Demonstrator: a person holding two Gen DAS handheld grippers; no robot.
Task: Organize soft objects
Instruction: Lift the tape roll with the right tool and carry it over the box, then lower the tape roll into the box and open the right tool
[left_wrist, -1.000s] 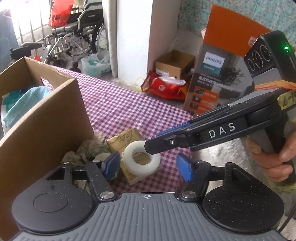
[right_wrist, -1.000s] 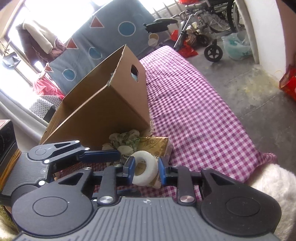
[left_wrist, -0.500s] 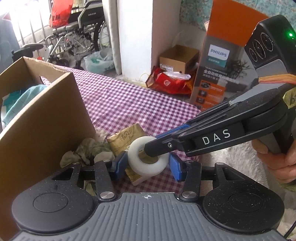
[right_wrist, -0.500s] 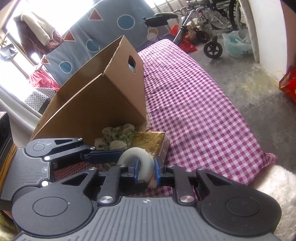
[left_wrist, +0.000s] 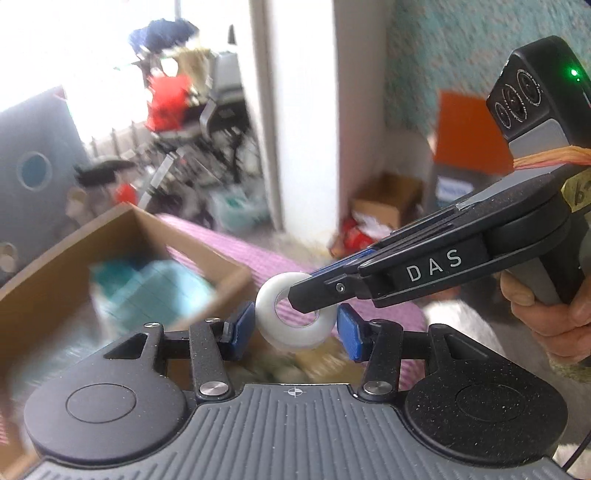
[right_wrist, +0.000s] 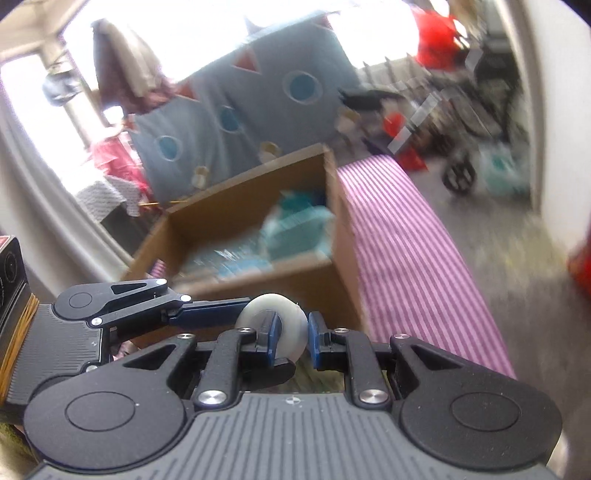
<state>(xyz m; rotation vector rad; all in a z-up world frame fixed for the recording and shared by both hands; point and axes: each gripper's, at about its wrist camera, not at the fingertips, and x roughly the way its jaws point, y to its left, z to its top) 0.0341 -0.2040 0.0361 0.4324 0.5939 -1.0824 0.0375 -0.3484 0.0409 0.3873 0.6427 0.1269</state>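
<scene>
A white soft ring (left_wrist: 291, 338) hangs in the air, gripped from two sides. My left gripper (left_wrist: 294, 330) has its blue pads against the ring's outer edges. My right gripper (left_wrist: 308, 286) comes in from the right with one finger through the hole, shut on the ring's wall. The right wrist view shows the ring (right_wrist: 295, 325) pinched between my right gripper's (right_wrist: 294, 334) pads, the left gripper (right_wrist: 240, 314) reaching it from the left. Behind stands an open cardboard box (right_wrist: 314, 288) with teal cloth (right_wrist: 295, 225) inside.
A purple checked cloth (right_wrist: 406, 251) covers the table to the right of the box (left_wrist: 229, 273). Blurred greenish fabric and a yellow pack (left_wrist: 310, 362) lie below the ring. A hand (left_wrist: 546, 317) holds the right gripper. Wheelchairs and boxes clutter the floor beyond.
The left jaws closed in on the ring and the right pinched its wall. Both grippers then rose, lifting the ring off the yellow pack; the box's inside has come into view.
</scene>
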